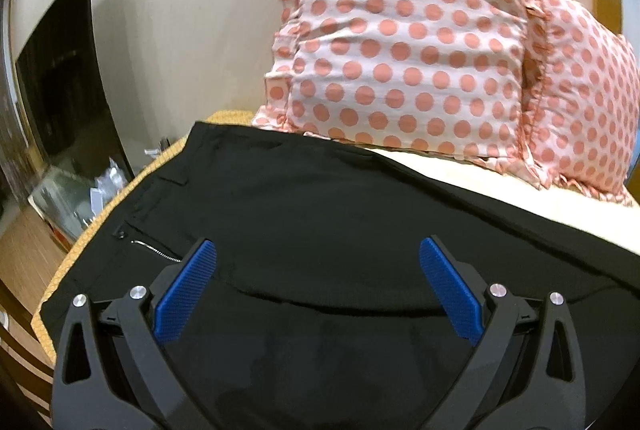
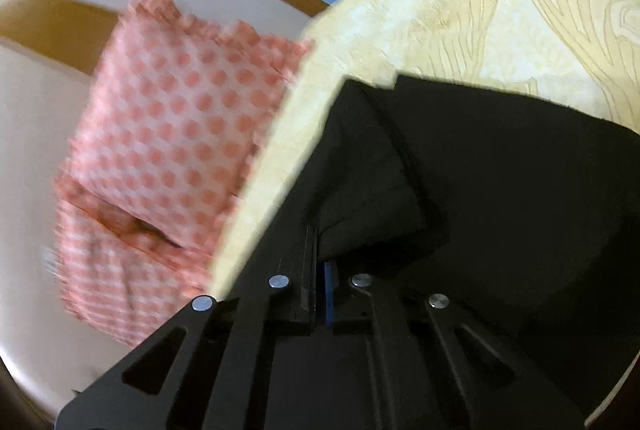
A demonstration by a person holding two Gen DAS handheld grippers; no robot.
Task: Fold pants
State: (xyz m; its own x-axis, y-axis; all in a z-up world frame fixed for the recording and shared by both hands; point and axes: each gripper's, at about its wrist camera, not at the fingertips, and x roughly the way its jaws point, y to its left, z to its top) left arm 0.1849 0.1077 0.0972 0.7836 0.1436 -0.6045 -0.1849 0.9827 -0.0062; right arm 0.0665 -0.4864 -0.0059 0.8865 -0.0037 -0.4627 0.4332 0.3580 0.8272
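Black pants (image 1: 304,205) lie spread on the bed, waistband with button and zipper (image 1: 152,248) at the left. My left gripper (image 1: 318,254) is open with blue pads wide apart, just above the pants' upper part and holding nothing. In the right wrist view my right gripper (image 2: 320,250) is shut on a fold of the black pants (image 2: 500,189), lifting the cloth off the cream bedsheet (image 2: 480,9). The view is motion-blurred.
Two pink polka-dot pillows (image 1: 412,41) lean against the wall behind the pants; one also shows in the right wrist view (image 2: 168,149). A dark TV screen (image 1: 64,77) and a cluttered low shelf (image 1: 76,197) stand left of the bed. An orange blanket edge (image 1: 104,218) borders the bed.
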